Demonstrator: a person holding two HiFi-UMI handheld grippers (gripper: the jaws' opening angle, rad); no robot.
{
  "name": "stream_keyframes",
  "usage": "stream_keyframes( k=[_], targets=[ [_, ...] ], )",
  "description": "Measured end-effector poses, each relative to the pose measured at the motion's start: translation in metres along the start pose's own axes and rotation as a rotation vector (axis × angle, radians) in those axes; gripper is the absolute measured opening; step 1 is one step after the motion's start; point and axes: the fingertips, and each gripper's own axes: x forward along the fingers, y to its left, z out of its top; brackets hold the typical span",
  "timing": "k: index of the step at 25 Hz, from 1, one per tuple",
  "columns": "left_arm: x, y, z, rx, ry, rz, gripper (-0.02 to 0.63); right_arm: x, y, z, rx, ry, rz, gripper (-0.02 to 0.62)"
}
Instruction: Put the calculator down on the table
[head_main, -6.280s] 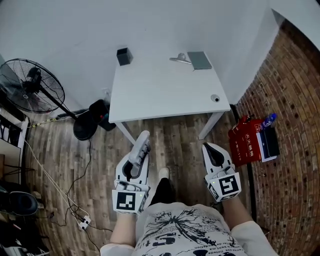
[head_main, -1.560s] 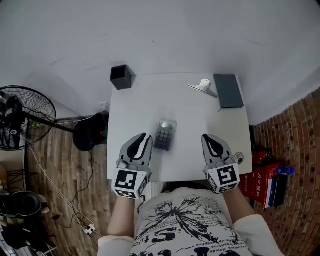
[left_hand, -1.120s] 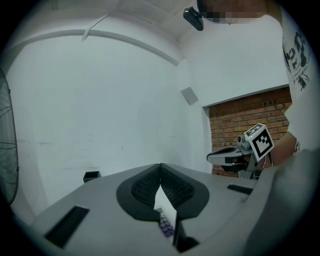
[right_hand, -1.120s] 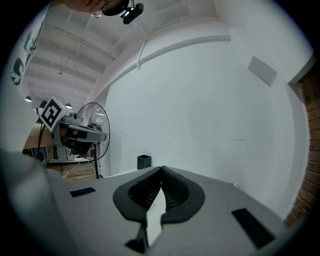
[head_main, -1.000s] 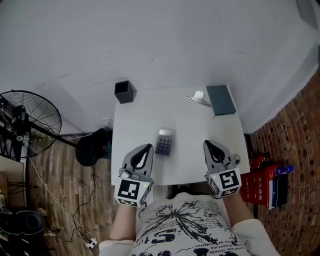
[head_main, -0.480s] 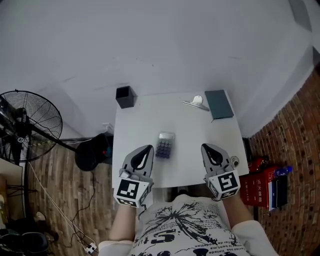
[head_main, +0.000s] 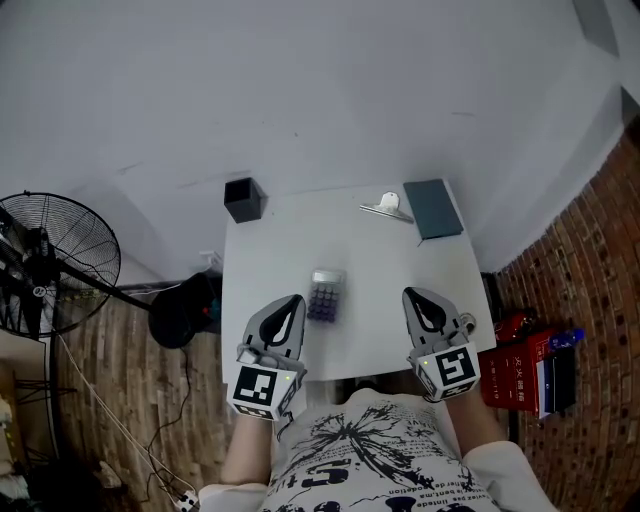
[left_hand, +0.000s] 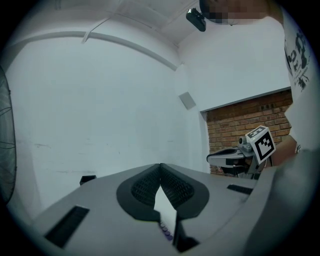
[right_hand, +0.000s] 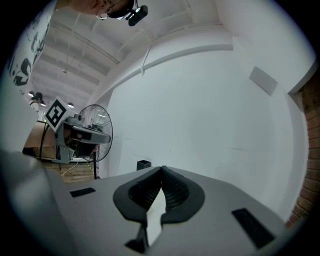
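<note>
"Where's the calculator (head_main: 325, 296)?"

"Flat on the white bench (head_main: 390, 270), keys up. It's about midway between the far and near edges, a little toward the left edge. Nothing touches it."

"And the left tool (head_main: 291, 301)?"

"Clenched, tips pressed together with nothing between them. It hangs over the near edge by the left corner, pointing across the bench toward the far edge. The calculator lies just beyond its tip, slightly to the right. In the left gripper view, a few purple keys show through the gap under the closed jaws."

"The right tool (head_main: 413, 295)?"

"Clenched too, and empty. It's over the near edge close to the right corner, well apart from the calculator."

"What else is on the bench?"

"A small black cup (head_main: 243, 199) at the far left corner. A dark notebook (head_main: 432, 208) at the far right corner, with a metal clip (head_main: 382, 207) just beside it on its left. A small round thing (head_main: 467, 322) sits at the right edge near the right tool; I can't tell what it is."

"And around it?"

"A standing fan (head_main: 50, 265) on the wood floor (head_main: 150, 400) off the left edge. A red box (head_main: 517, 362) is on the floor off the right edge, by the brick wall (head_main: 590, 300)."
</note>
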Motion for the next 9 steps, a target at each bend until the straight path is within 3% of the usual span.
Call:
stream_keyframes(
  k=[9],
  targets=[
    [0.011,0.004,-0.011,-0.006,0.028,0.008,0.014,0.013,-0.007,0.004,0.0,-0.023,0.007,0.013]
  ],
)
